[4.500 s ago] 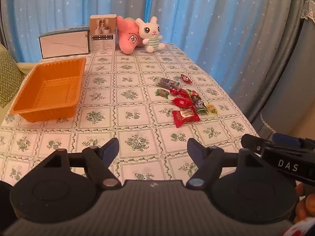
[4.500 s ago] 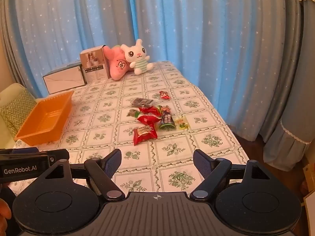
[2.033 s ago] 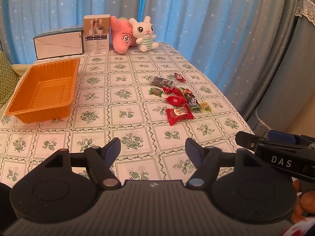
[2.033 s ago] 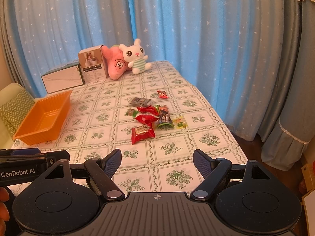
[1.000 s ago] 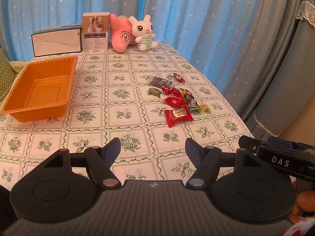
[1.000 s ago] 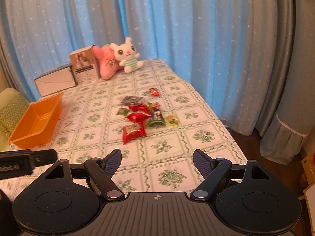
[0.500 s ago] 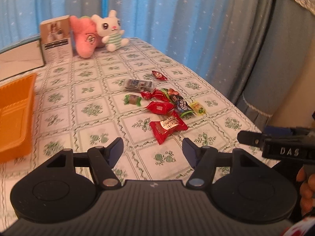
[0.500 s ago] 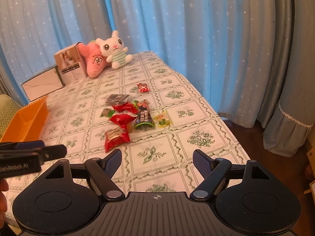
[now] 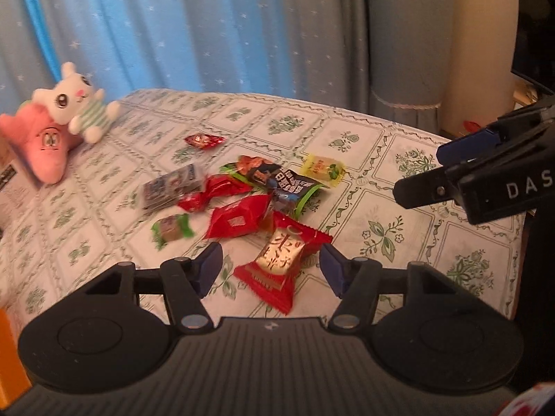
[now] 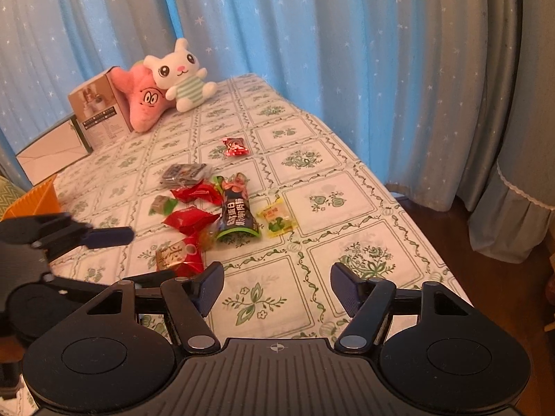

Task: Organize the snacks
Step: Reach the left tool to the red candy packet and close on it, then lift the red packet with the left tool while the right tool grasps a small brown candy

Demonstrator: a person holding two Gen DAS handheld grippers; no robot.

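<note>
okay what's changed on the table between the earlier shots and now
Both grippers closed in on the snack pile. The left gripper now frames the red packet with gold label, jaws just narrowing, not touching it. The right gripper is also narrowing, empty. The snacks, the plush toys and the orange tray stayed put.

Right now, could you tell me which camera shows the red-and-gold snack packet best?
The left wrist view: the packet lies whole and close. In the right wrist view it is smaller and partly hidden.

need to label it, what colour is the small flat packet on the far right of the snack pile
Yellow, with a green fruit picture at one end: the yellow packet. It shows best in the right wrist view.
</note>
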